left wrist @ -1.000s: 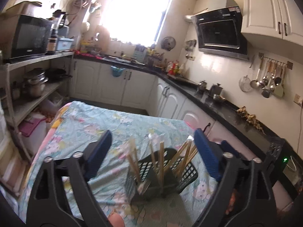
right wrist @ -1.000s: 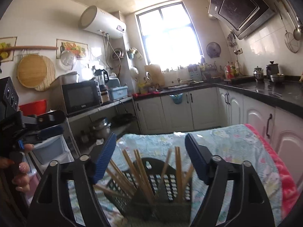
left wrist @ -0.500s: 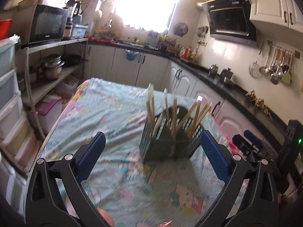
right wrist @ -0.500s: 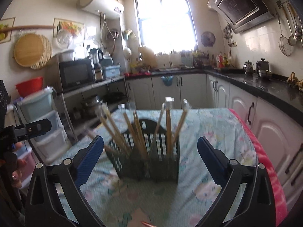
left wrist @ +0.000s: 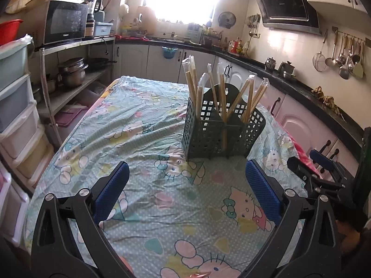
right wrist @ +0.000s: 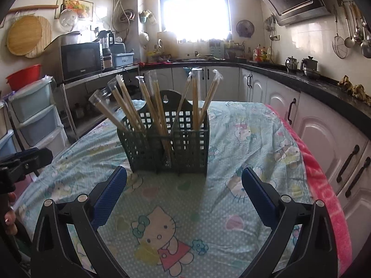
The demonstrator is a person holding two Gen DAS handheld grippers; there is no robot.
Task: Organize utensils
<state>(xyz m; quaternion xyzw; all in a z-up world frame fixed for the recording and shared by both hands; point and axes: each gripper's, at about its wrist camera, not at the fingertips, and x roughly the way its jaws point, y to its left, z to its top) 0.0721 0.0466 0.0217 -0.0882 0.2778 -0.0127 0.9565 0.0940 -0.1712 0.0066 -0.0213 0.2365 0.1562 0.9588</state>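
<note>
Right wrist view: both tools (right wrist: 184, 184) (left wrist: 187, 183) gape empty; basket (right wrist: 167, 146) hides chopstick (right wrist: 196, 102) ends.

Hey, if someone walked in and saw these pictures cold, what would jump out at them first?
First, the dark green utensil basket standing mid-table on the cartoon-cat tablecloth, bristling with plastic-wrapped chopsticks that fan outward. Next, the blue-padded open grippers low in each view, the right gripper and left gripper, both empty and short of the basket. Behind, the bright window glares over the counter.
</note>
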